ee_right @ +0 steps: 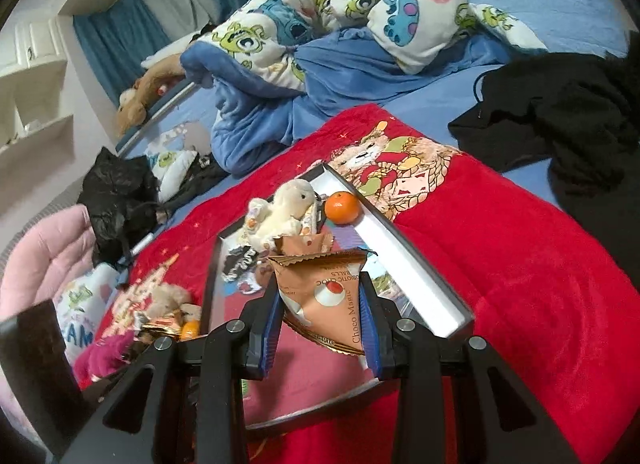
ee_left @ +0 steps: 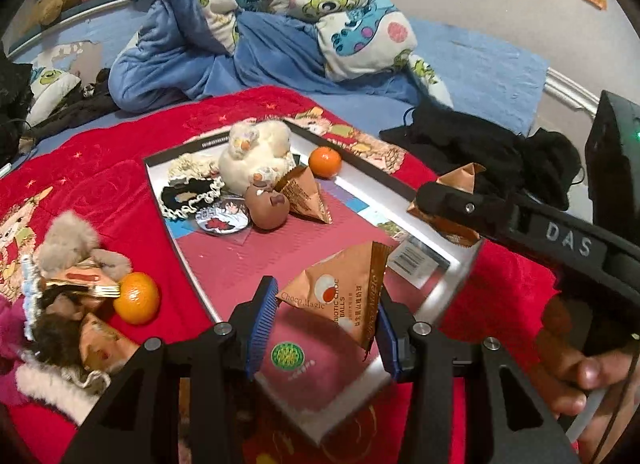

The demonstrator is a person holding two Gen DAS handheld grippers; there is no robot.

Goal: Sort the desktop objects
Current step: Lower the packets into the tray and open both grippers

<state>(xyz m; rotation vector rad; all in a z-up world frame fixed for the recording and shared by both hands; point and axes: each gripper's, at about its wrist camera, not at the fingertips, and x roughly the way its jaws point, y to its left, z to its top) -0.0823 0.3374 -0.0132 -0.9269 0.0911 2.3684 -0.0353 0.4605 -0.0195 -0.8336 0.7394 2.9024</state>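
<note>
Red plush blanket (ee_left: 100,152) covers the near part of a bed, and on it lies a shallow rectangular tray (ee_left: 436,224) with a pale silver rim and a pink ribbed floor. Inside the tray sit a cream plush toy (ee_left: 256,156), a smooth orange mandarin (ee_left: 325,161), a brown rounded figurine (ee_left: 267,206), a frilled black and cream hair tie (ee_left: 192,194), a glossy round badge (ee_left: 222,220) and a crinkled copper foil snack packet (ee_left: 306,196) shaped like a pyramid.

At the near end of the tray, the left claw (ee_left: 320,328) is clamped on another pyramid packet (ee_left: 340,296) printed "Choco Magic", its blue ribbed pads touching both sides. The right claw (ee_right: 320,328) grips a third copper packet (ee_right: 324,296) the same way, held above the tray's near end.

Left of the tray, on the blanket, a loose heap holds a second mandarin (ee_left: 136,298), a grey-brown plush toy (ee_left: 72,244) and further foil packets (ee_left: 102,344). Black clothing (ee_left: 480,148) lies on the blue sheet beyond.
</note>
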